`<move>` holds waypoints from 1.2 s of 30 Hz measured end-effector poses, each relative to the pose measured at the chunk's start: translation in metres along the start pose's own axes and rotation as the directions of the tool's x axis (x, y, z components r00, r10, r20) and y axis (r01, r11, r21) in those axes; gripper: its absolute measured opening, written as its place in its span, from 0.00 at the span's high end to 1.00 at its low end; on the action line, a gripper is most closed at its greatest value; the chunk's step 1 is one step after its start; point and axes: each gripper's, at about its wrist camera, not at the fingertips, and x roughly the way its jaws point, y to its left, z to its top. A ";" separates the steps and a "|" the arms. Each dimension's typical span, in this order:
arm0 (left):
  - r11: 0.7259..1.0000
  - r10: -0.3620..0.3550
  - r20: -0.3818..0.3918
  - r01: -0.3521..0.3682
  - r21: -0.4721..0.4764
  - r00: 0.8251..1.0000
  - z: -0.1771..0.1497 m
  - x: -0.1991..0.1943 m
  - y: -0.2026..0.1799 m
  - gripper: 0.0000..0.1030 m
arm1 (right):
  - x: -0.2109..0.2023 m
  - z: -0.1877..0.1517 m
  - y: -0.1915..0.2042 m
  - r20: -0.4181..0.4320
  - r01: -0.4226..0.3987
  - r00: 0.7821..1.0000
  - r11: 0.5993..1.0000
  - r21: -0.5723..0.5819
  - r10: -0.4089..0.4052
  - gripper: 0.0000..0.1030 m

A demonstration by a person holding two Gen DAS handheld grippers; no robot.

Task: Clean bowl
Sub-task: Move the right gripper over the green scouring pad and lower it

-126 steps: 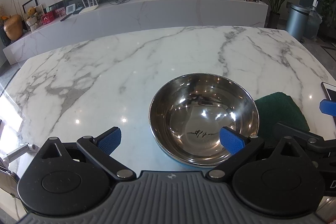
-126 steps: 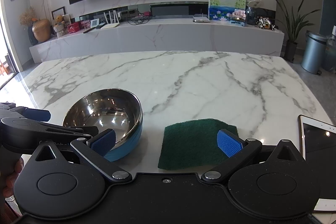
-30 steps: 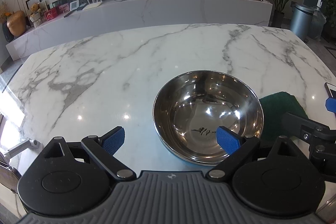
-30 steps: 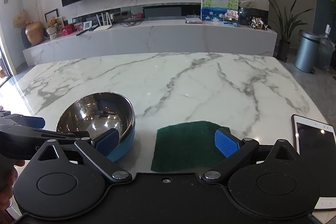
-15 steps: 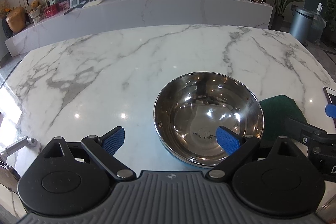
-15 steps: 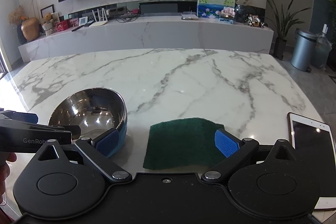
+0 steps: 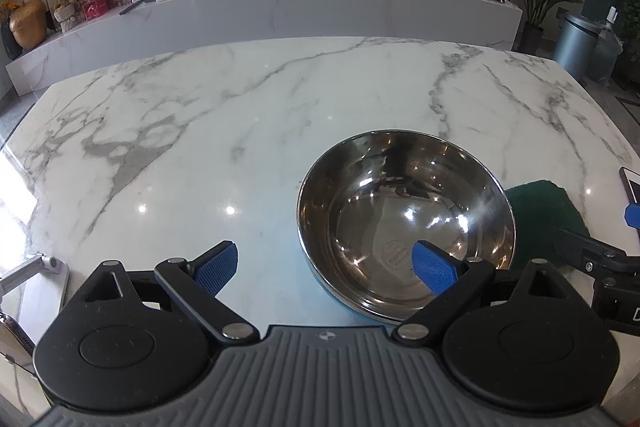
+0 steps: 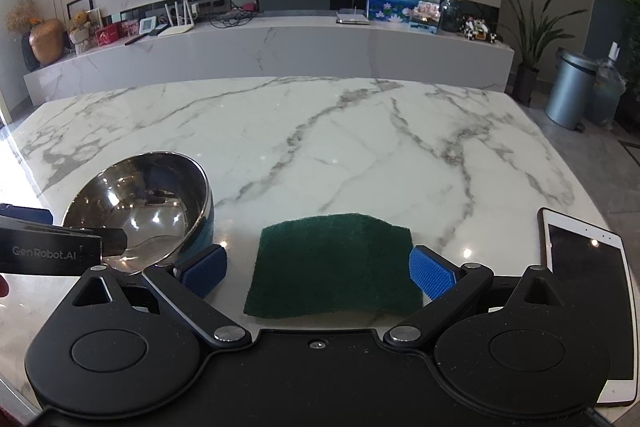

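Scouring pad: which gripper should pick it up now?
Right. The right gripper is open with the pad lying flat between its fingers. The left gripper is open at the bowl, one finger over its rim, better placed to steady it.

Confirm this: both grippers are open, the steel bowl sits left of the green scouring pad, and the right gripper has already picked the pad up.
Not quite. The right wrist view shows the green scouring pad lying flat on the marble table, between the open fingers of the right gripper, not picked up. The left gripper is open, and the steel bowl sits left of the pad.
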 end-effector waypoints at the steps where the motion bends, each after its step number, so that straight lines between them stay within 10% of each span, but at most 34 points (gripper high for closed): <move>1: 1.000 -0.004 -0.003 0.004 -0.001 1.000 0.000 0.001 0.000 0.08 | 0.004 0.000 -0.001 -0.009 0.008 1.000 1.000 -0.005 -0.008 0.04; 16: 0.999 -0.023 -0.037 0.024 0.032 0.999 0.003 0.021 -0.001 0.09 | 0.047 -0.003 -0.011 -0.143 0.026 0.989 1.000 0.008 -0.024 0.05; 36: 0.999 -0.031 -0.058 0.033 0.030 0.998 0.003 0.030 0.004 0.09 | 0.064 -0.005 -0.005 -0.162 0.001 0.987 1.000 -0.006 -0.002 0.43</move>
